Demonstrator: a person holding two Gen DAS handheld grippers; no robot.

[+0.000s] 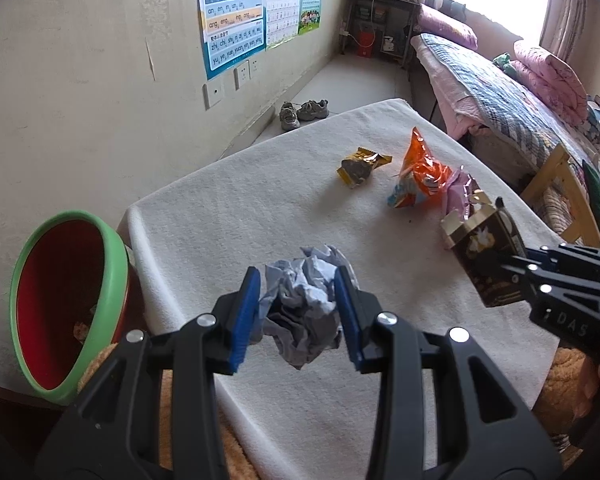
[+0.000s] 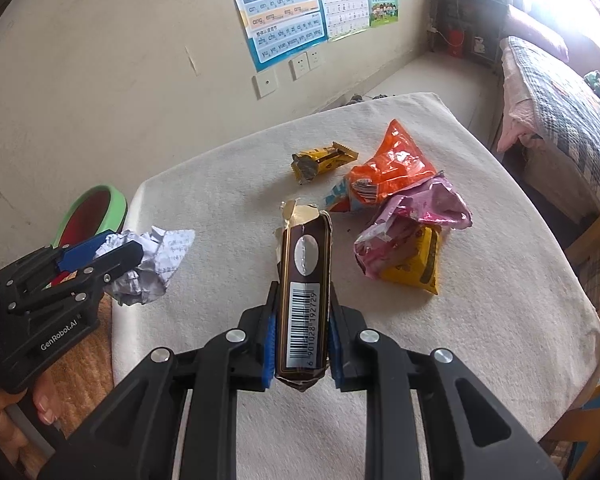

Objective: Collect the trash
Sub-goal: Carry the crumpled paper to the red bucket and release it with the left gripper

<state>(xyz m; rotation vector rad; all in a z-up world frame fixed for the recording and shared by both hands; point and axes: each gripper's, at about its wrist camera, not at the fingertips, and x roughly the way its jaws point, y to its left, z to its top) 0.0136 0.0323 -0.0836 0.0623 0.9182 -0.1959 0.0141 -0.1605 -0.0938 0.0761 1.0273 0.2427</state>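
My left gripper (image 1: 300, 312) is shut on a crumpled paper ball (image 1: 304, 304) above the near part of the white-clothed table (image 1: 228, 208); it also shows in the right wrist view (image 2: 112, 256) with the paper (image 2: 156, 268). My right gripper (image 2: 302, 336) is shut on a dark brown box (image 2: 304, 292) with a barcode and a torn top, seen too in the left wrist view (image 1: 484, 256). On the table lie a yellow wrapper (image 2: 320, 160), an orange bag (image 2: 388, 172), a pink wrapper (image 2: 416, 220) and a yellow packet (image 2: 416, 264).
A red bin with a green rim (image 1: 68, 304) stands left of the table, by the wall. A bed (image 1: 512, 96) lies to the right. Shoes (image 1: 300, 112) sit on the floor beyond the table. A wooden chair (image 1: 560, 184) is at the right edge.
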